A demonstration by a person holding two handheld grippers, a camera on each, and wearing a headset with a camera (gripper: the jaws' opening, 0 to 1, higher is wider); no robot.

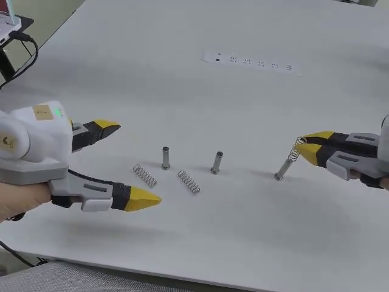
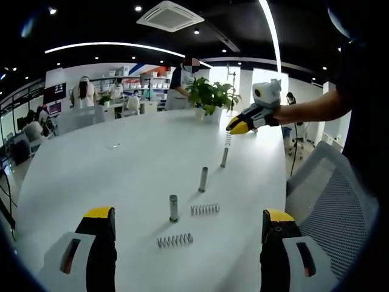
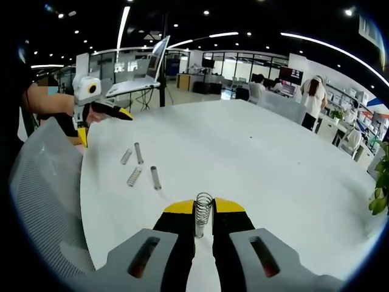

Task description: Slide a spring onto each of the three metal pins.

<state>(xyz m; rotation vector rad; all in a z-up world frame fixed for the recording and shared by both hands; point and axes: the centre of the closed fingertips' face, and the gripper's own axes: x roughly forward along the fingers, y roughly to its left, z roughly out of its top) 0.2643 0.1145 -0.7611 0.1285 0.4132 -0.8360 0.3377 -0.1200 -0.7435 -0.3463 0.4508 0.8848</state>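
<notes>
Two metal pins (image 1: 165, 157) (image 1: 217, 162) stand upright on the white table (image 1: 200, 243). Two loose springs (image 1: 144, 175) (image 1: 189, 181) lie in front of them. A third pin (image 1: 283, 168) leans to the right, its foot on the table. My right gripper (image 1: 309, 146) is shut on a spring (image 1: 296, 151) that sits over this pin's top. The right gripper view has the spring (image 3: 203, 210) between the jaws. My left gripper (image 1: 130, 162) hangs open just left of the loose springs (image 2: 175, 240) (image 2: 205, 209), holding nothing.
A white power strip (image 1: 250, 62) lies flat further back on the table. A laptop (image 1: 9, 24) and a black cable (image 1: 27, 52) are at the far left corner. The table's front edge runs close below the grippers, with a grey mesh chair (image 1: 61, 277) beneath.
</notes>
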